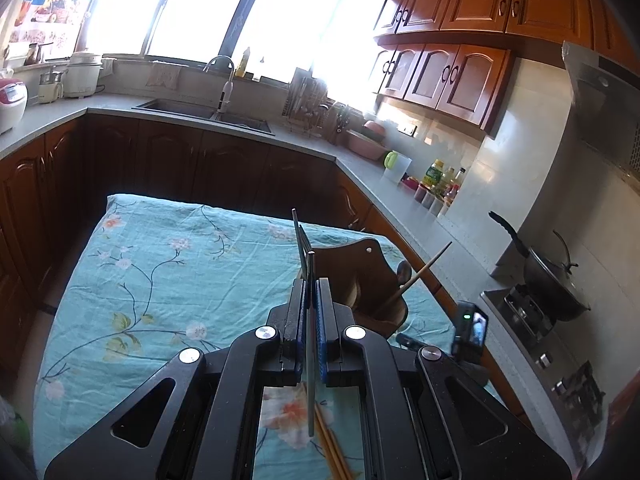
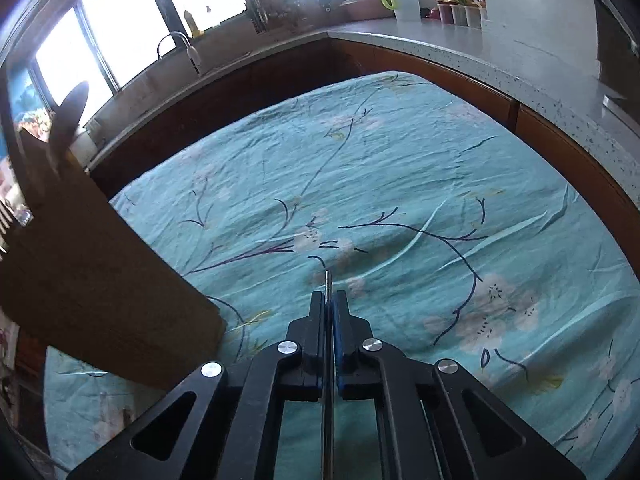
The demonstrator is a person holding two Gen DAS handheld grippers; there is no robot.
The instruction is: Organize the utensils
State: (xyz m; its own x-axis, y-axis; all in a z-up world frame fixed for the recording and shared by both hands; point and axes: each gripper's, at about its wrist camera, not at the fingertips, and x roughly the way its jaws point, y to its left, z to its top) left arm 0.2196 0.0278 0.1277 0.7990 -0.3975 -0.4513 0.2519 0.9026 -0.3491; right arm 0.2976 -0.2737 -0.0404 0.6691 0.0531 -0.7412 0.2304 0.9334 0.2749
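Utensils, held: left gripper is clamped on a thin grey metal utensil, seen edge-on; its handle runs back between the blue pads toward the camera and its flat head stands up past the fingertips, above the cloth. Right gripper is likewise closed on a slim grey metal handle, whose tip pokes out just beyond the fingertips; what kind of utensil it belongs to cannot be told.

Utensils, stored: dark brown wooden holder stands on the worktop near its right edge, just beyond and right of the left gripper. One light wooden chopstick leans out of it to the right, beside a dark rounded spoon end. In the right wrist view the same holder fills the left side, with a dark spoon bowl rising from its top.

Utensils, loose: a bundle of light wooden chopsticks lies on the cloth at the near edge, seen beneath the left gripper's frame.

Surface: worktop covered by a turquoise cloth with a floral branch print, wrinkled throughout.

Surroundings: grey kitchen counter with sink, bottles and a dark wok on the hob at right.
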